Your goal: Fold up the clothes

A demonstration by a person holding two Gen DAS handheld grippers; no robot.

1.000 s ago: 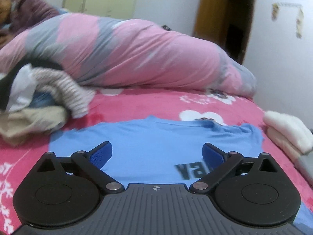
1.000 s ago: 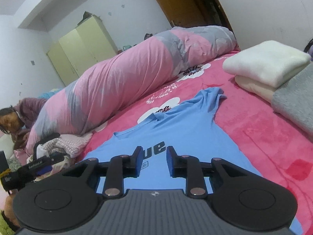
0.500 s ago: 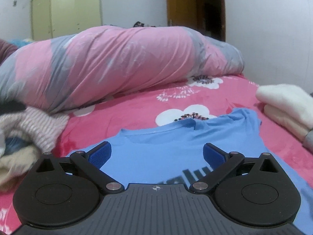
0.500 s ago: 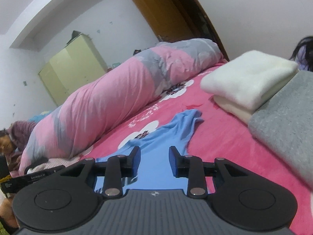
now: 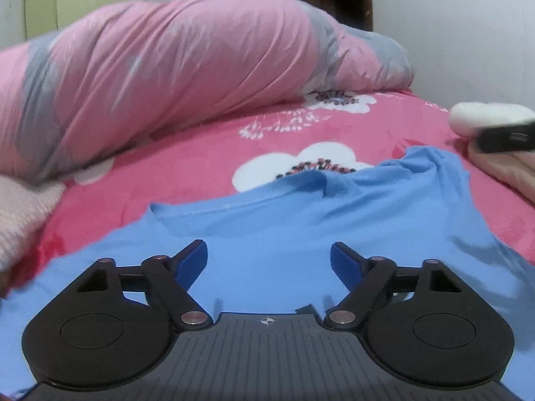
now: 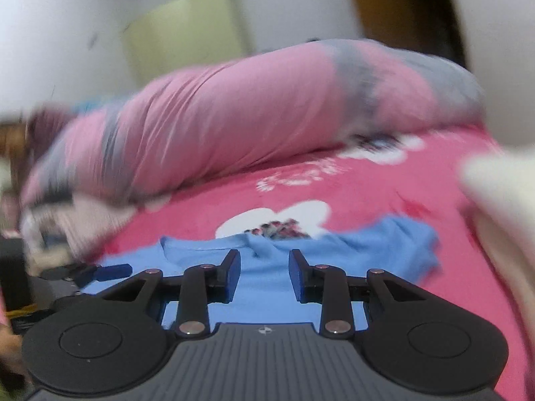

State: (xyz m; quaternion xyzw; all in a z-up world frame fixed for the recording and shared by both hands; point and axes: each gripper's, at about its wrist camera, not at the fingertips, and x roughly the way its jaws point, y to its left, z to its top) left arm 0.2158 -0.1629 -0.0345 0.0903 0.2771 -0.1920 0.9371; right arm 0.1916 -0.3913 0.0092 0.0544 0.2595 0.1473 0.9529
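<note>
Both tongs neared shirt (image 5: 301, 220); only right view shows wardrobe (image 6: 187, 30)

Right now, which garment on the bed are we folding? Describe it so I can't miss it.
On the pink floral bedspread, in front of the long pink-and-grey rolled quilt, lies a blue T-shirt, spread flat. It is the only blue, unfolded piece; the cream stack beside it is folded.

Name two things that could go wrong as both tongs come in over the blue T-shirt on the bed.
1. The blue T-shirt is already rumpled at its collar; pinching there could fold creases in.
2. The left tongs, which have just been closing with nothing between them, and the right tongs are close together, so they might collide.
3. The folded white pile lies near the sleeve and could be knocked.
</note>
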